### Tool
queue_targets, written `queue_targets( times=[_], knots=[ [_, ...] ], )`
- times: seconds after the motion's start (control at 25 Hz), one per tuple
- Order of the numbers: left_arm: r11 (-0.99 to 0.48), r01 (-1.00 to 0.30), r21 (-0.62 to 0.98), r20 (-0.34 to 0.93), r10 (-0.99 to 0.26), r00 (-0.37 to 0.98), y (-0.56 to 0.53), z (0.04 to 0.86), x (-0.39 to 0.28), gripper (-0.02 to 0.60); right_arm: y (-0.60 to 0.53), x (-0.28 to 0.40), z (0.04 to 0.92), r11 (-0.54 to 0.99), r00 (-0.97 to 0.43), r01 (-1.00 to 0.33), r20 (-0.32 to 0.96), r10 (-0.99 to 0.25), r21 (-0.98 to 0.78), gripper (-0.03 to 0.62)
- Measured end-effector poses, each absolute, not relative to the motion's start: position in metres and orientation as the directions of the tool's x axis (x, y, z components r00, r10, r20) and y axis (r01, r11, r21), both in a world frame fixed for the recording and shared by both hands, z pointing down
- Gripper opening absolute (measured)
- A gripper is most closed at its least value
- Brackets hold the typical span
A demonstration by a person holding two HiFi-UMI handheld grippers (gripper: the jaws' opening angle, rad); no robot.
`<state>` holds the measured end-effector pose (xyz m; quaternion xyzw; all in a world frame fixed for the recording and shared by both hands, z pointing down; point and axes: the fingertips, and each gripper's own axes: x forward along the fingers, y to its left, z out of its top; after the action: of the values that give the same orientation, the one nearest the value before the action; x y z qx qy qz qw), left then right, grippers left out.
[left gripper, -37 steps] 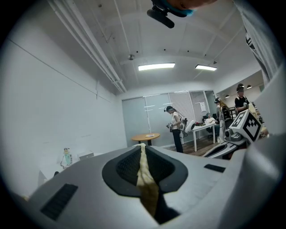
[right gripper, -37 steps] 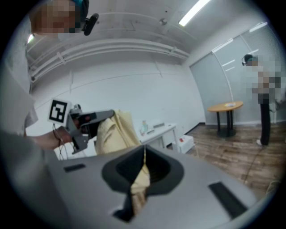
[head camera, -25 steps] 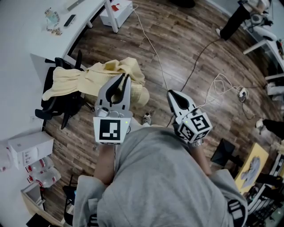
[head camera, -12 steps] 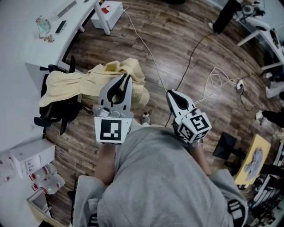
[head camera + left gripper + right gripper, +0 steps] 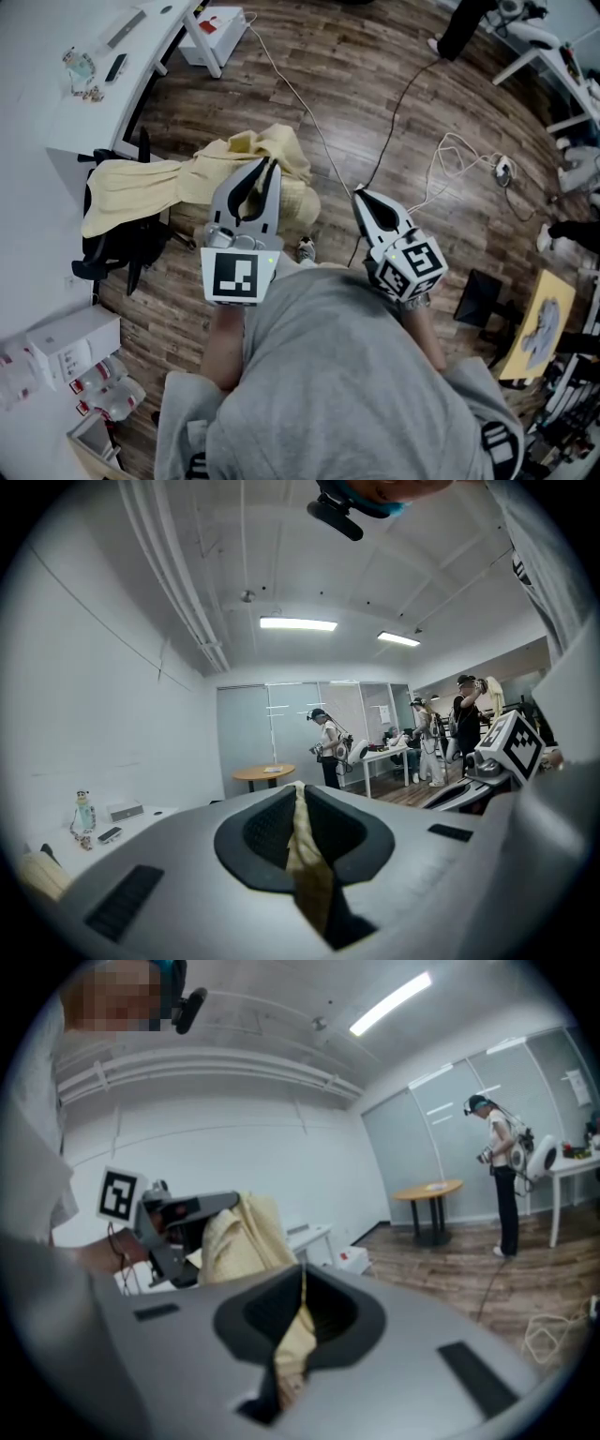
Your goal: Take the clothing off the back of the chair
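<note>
Pale yellow clothing [image 5: 139,184] lies partly draped over the back of a black office chair [image 5: 111,246] at the left of the head view. From there it stretches right in a bunched, rumpled mass that reaches both claws. On the left claw [image 5: 264,163] the 2 jaws are nearly together, pinching a thin fold of the yellow fabric. The left gripper view shows that fold as a narrow strip standing between the dark pads. Just to its right, the right claw [image 5: 358,194] is likewise narrowed onto a fold of the same clothing, seen in the right gripper view as a crumpled yellow wedge between its jaws. That view also shows the garment hanging from the left claw in a loose heap. Both claws are held out in front of a person in a grey sweatshirt [image 5: 347,375], and each carries a cube of square black-and-white markers at its rear. Underneath is a brown wooden floor [image 5: 394,84] crossed by thin cables [image 5: 457,141]. A white counter [image 5: 56,112] with a few small items stands beyond the chair at upper left. In the left gripper view, other people stand far off near a round wooden table [image 5: 263,774].
</note>
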<state>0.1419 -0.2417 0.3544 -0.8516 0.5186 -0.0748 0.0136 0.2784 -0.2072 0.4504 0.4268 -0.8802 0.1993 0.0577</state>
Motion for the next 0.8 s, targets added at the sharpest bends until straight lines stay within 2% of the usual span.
queue_targets(
  times=[0.8],
  knots=[
    [-0.529, -0.843, -0.092, 0.113, -0.847, 0.519, -0.242, 0.358, 0.171, 0.060, -0.202, 0.298, 0.451, 0.517, -0.591, -0.802, 0.274, -0.759, -0.298, 0.035]
  ],
)
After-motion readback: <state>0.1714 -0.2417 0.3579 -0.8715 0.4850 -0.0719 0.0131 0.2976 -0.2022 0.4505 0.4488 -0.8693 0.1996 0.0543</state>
